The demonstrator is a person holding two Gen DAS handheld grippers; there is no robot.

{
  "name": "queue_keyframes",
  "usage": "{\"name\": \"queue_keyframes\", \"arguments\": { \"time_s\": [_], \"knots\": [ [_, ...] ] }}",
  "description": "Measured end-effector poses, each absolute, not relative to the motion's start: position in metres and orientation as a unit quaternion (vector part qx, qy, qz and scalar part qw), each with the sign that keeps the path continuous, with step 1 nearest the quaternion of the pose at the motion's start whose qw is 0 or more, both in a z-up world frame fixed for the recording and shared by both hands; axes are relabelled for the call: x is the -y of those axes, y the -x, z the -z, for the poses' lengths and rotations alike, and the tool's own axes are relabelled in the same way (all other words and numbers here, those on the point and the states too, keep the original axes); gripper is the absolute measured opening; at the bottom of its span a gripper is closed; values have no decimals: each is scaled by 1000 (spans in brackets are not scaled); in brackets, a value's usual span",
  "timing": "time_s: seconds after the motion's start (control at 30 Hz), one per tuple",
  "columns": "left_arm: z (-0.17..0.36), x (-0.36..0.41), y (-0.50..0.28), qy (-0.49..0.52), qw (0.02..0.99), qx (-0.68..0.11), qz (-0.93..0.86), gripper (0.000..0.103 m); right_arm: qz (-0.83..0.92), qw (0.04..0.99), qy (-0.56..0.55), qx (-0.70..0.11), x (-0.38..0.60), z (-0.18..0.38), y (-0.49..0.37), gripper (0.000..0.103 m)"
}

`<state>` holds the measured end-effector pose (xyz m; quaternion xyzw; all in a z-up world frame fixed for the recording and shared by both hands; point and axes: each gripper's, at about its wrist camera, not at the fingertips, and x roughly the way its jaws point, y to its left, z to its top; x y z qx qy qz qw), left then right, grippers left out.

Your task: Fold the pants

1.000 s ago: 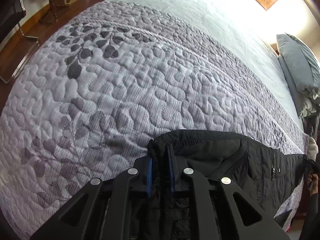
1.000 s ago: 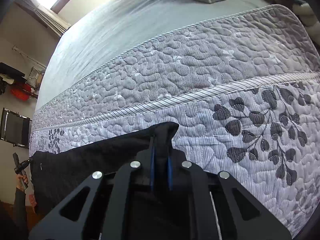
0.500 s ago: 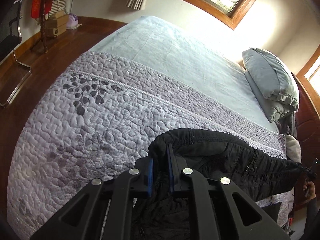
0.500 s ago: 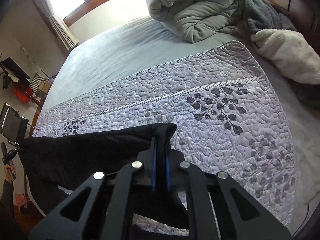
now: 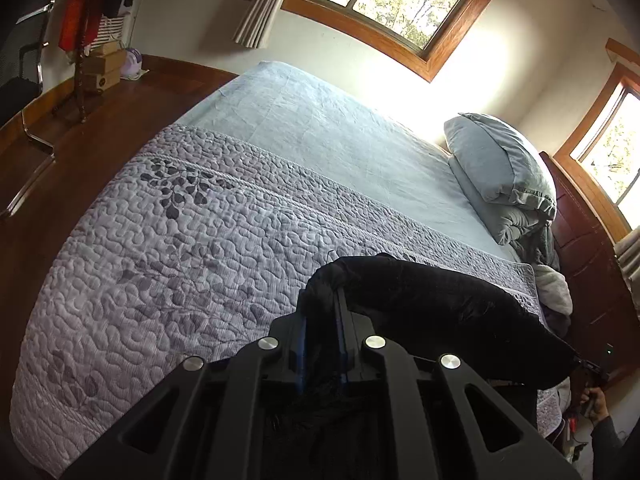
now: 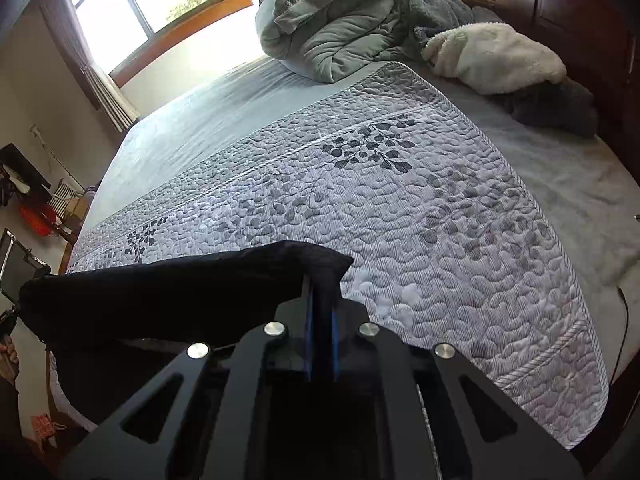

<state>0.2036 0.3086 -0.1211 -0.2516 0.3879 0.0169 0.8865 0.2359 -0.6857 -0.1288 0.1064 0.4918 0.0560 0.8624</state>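
Got my left gripper [image 5: 322, 320] clamped on one end of the black pants [image 5: 432, 312] and my right gripper [image 6: 320, 304] pinching the other end, so they hang stretched between the two, above the near edge of the quilted bedspread [image 6: 420, 220]. Pillows [image 5: 496, 160] sit way back.

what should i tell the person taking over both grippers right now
Left gripper: shut on one end of the black pants.
Right gripper: shut on the other end of the pants.
The pants hang stretched between the two grippers, held up in the air above the quilt on the bed.
Done: both ends gripped and lifted.
Left: lay the pants flat on the quilt and make the folds; no fold is visible yet.
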Motion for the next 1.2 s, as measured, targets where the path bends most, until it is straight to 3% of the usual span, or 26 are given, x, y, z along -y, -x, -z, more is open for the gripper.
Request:
{"name": "queue_keyframes", "arguments": {
  "time_s": [0.43, 1.2],
  "knots": [
    [144, -309, -137, 275, 876, -395, -20, 11, -43, 869, -126, -477, 685, 132, -165, 6],
    [173, -302, -84, 274, 868, -414, -16, 12, -26, 868, -109, -484, 677, 149, -104, 6]
  ]
}}
